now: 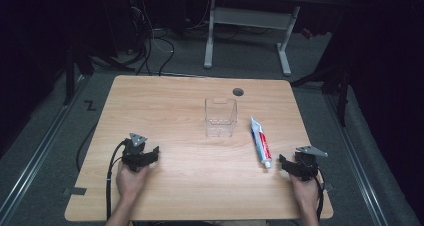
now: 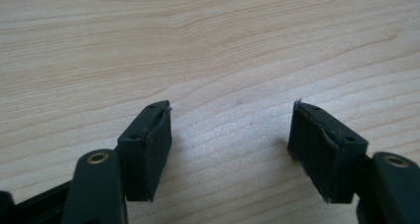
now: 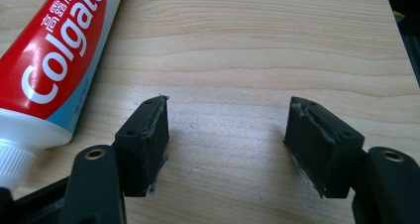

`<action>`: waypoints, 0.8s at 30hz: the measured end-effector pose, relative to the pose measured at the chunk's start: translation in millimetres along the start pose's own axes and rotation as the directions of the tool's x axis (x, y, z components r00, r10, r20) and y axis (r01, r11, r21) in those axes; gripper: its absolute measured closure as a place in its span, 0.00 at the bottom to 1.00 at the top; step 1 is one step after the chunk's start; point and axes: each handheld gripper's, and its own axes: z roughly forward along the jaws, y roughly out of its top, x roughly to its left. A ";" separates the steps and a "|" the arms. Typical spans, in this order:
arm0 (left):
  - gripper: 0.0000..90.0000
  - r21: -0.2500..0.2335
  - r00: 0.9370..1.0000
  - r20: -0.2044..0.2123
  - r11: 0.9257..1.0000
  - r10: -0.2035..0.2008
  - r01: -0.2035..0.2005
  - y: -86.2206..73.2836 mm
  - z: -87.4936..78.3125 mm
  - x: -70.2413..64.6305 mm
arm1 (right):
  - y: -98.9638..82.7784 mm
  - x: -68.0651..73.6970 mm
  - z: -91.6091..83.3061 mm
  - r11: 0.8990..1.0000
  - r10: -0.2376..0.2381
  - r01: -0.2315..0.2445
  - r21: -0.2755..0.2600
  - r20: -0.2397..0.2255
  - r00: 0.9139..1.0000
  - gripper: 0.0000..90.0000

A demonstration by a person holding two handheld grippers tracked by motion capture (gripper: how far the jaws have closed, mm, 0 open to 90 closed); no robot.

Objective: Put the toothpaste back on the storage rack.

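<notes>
Pale wood-grain table, rounded corners. Clear square-sided plastic container upright near centre. White-red toothpaste tube lies flat right of it, cap nearest the right gripper. Right gripper view alone reads "Colgate" on tube, ribbed white cap. Left gripper, low left: jaws spread over bare wood. Right gripper's jaws likewise spread, empty.

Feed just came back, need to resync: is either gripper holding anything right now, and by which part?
Nothing is held. The left gripper and the right gripper are both open over bare table. The toothpaste tube lies flat beside the right gripper, outside its jaws.
</notes>
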 end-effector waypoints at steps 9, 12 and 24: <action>0.36 0.002 1.000 0.001 1.000 0.002 -0.002 0.2 0.1 0.0 | -1.0 -0.2 -2.2 1.000 0.007 -0.007 -0.003 0.006 1.000 0.44; 0.36 0.002 1.000 0.002 1.000 0.003 -0.003 0.2 0.2 0.0 | -1.2 0.0 -9.3 1.000 0.018 -0.019 -0.019 -0.022 1.000 0.47; 0.35 0.003 1.000 0.004 1.000 0.004 -0.004 0.2 0.3 -0.1 | -4.4 10.7 -27.7 0.998 -0.002 -0.002 -0.058 -0.068 0.998 0.52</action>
